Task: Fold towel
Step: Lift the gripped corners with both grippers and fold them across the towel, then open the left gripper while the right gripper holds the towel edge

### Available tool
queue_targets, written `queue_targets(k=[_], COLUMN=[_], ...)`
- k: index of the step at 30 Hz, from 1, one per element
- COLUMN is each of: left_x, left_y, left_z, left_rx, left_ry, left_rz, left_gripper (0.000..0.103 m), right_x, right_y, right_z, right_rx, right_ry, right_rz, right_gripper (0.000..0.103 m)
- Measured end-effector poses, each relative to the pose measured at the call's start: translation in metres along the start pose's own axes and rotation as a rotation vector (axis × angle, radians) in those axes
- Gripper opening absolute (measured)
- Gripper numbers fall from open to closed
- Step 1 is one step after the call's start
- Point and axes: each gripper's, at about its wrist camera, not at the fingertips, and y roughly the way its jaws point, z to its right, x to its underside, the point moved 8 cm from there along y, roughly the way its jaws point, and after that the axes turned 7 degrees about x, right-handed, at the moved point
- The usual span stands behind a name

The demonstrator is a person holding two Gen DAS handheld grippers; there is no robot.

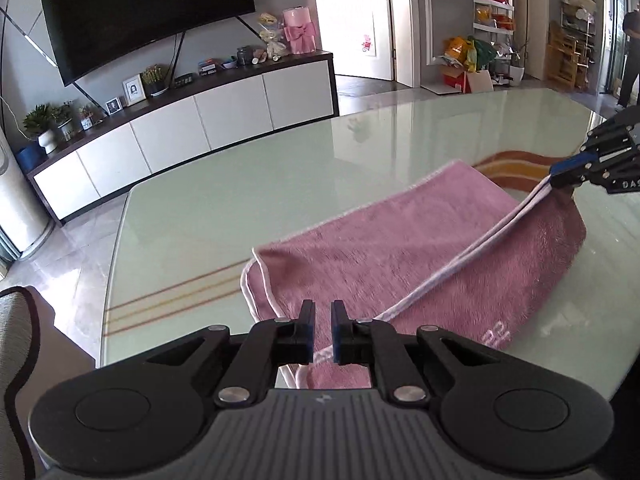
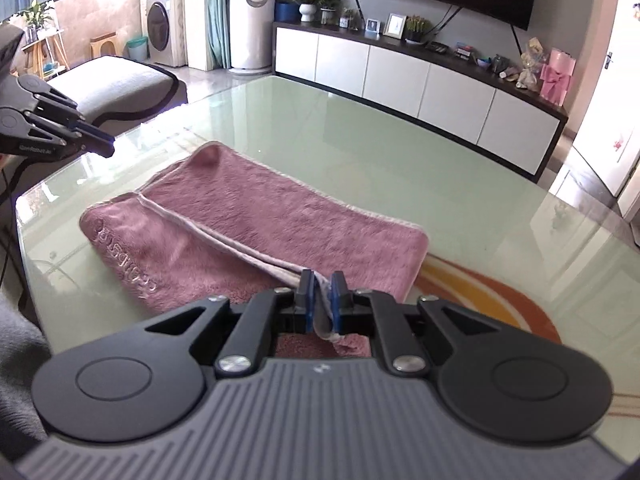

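A pink towel [image 1: 400, 248] with a white hem lies folded on the pale green glass table [image 1: 240, 200]. My right gripper [image 2: 322, 292] is shut on the towel's [image 2: 260, 216] hem at the near right corner and lifts that edge off the table. The left wrist view shows the right gripper [image 1: 554, 180] at the far right, the doubled hem stretching down from it. My left gripper [image 1: 323, 320] hovers over the towel's near left end, its jaws almost together with nothing between them. In the right wrist view the left gripper [image 2: 106, 146] hangs free above the table [image 2: 380, 152], left of the towel's far corner.
Orange and brown stripes [image 2: 492, 300] show under the glass. A long white TV cabinet [image 1: 180, 128] and a dark TV [image 1: 148, 12] stand beyond the table. An upholstered chair [image 1: 16, 340] sits at the near left edge. A person [image 1: 632, 48] stands far right.
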Motion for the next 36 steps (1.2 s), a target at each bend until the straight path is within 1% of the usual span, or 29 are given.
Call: queue_targets(k=[2,5,8,12,14,15,16,17,21,26,29,30,31,32,34,35,36], left_x=[0.002,0.012,0.024,0.036,0.039,0.039,0.039,0.040,0.042,0.043,0.044,0.044,0.044,0.044,0.044,0.044,0.044], left_y=[0.011,0.027,0.041,0.058,0.064,0.066,0.068,0.070,0.074,0.076,0.075,0.074,0.074,0.073,0.073,0.073,0.073], left_z=[-0.001,-0.002,-0.002,-0.002,-0.001,0.000,0.000,0.000,-0.001,-0.002,-0.001,0.000,0.001,0.001,0.002,0.002,0.001], left_rx=[0.037,0.077,0.109,0.124,0.138,0.146,0.150,0.151,0.161,0.176,0.174,0.171,0.170,0.169,0.170,0.171,0.171], left_ry=[0.007,0.024,0.040,0.059,0.067,0.073,0.080,0.086,0.101,0.108,0.118,0.125,0.132,0.137,0.142,0.144,0.145], left_rz=[-0.037,-0.090,-0.128,-0.163,-0.176,-0.182,-0.186,-0.189,-0.203,-0.201,-0.191,-0.188,-0.186,-0.184,-0.182,-0.181,-0.181], left_gripper=[0.011,0.021,0.022,0.024,0.026,0.029,0.031,0.033,0.034,0.035,0.035,0.035,0.035,0.035,0.035,0.035,0.037], right_x=[0.001,0.008,0.017,0.025,0.027,0.027,0.027,0.027,0.031,0.042,0.042,0.042,0.042,0.042,0.041,0.041,0.039], right_y=[0.010,0.028,0.037,0.046,0.048,0.049,0.046,0.043,0.035,0.045,0.050,0.050,0.051,0.051,0.047,0.045,0.040], right_z=[0.004,0.008,0.007,0.008,0.012,0.014,0.016,0.017,0.021,0.024,0.025,0.025,0.024,0.023,0.021,0.020,0.018], right_rx=[-0.003,-0.021,-0.038,-0.063,-0.069,-0.070,-0.070,-0.070,-0.085,-0.090,-0.125,-0.130,-0.134,-0.128,-0.131,-0.134,-0.150], right_ry=[0.002,0.010,0.014,0.021,0.032,0.036,0.033,0.031,0.018,0.017,0.051,0.053,0.048,0.039,0.030,0.025,0.028], right_rz=[-0.020,-0.072,-0.101,-0.128,-0.133,-0.134,-0.127,-0.119,-0.101,-0.139,-0.135,-0.134,-0.134,-0.133,-0.119,-0.111,-0.089], right_gripper=[0.008,0.008,0.008,0.010,0.014,0.022,0.033,0.036,0.036,0.036,0.034,0.029,0.019,0.014,0.010,0.009,0.008])
